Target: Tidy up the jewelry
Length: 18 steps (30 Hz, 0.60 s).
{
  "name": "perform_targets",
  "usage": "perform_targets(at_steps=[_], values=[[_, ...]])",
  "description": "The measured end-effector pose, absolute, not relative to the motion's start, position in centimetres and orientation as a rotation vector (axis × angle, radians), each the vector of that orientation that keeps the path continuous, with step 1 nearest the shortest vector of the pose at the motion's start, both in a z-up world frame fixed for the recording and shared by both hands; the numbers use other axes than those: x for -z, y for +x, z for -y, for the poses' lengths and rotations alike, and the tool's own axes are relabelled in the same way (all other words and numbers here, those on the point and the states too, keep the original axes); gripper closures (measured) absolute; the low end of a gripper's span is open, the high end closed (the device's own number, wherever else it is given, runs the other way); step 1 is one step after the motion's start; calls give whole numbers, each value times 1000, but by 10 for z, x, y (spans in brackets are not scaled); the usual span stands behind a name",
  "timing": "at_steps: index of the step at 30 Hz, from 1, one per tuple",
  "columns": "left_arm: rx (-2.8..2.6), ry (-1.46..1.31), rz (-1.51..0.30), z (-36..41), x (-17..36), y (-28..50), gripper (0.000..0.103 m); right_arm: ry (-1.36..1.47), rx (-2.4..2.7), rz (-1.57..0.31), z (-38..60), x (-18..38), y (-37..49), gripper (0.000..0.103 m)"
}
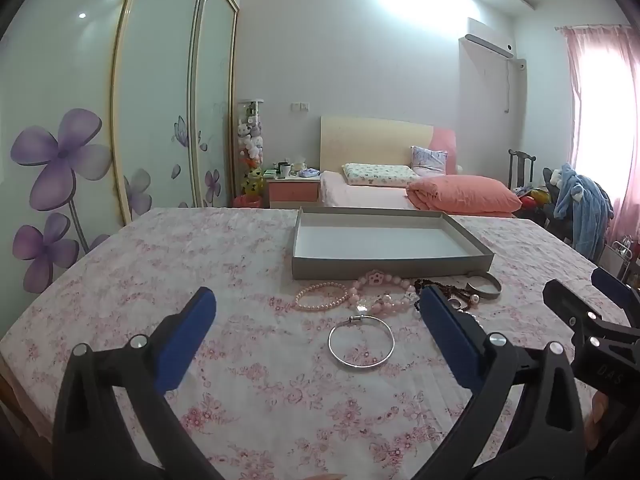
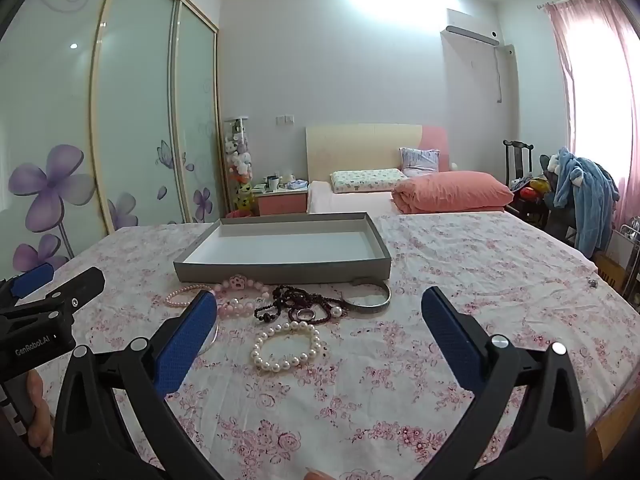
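Observation:
An empty grey shallow box (image 1: pixel 392 266) (image 2: pixel 280 270) stands on the floral cloth. In front of it lies a jewelry cluster. A thin silver bangle (image 1: pixel 330 342) lies nearest, between the tips of my open left gripper (image 1: pixel 316 300). Beyond it are a pink pearl bracelet (image 1: pixel 299 300), pink beads with a paw charm (image 1: pixel 376 278) and a wide silver cuff (image 1: pixel 486 287) (image 2: pixel 370 302). My right gripper (image 2: pixel 320 298) is open above a white pearl bracelet (image 2: pixel 256 354), with a dark bead necklace (image 2: pixel 296 300) and a small ring (image 2: pixel 306 313) just past it. Neither gripper holds anything.
A small metal piece (image 2: pixel 592 282) lies alone near the table's right edge. The other gripper shows at each view's side (image 1: pixel 580 284) (image 2: pixel 60 278). A bed (image 2: pixel 400 196), a wardrobe (image 1: pixel 160 120) and a chair with clothes (image 2: pixel 580 196) stand beyond the table.

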<state>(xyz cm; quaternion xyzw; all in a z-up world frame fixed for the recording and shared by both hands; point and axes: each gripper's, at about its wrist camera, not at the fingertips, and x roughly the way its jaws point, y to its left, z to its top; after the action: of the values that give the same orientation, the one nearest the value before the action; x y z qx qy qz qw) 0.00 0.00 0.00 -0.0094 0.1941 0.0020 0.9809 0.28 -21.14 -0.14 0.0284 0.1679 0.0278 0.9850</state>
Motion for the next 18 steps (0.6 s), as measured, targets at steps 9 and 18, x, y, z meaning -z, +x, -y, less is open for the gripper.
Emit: perform_targets(at_steps=[9, 18], values=[[-3, -23, -393, 0, 0, 0, 4, 61, -57, -339, 213, 2, 3, 2], [-3, -23, -394, 0, 0, 0, 4, 62, -57, -341, 213, 2, 4, 2]])
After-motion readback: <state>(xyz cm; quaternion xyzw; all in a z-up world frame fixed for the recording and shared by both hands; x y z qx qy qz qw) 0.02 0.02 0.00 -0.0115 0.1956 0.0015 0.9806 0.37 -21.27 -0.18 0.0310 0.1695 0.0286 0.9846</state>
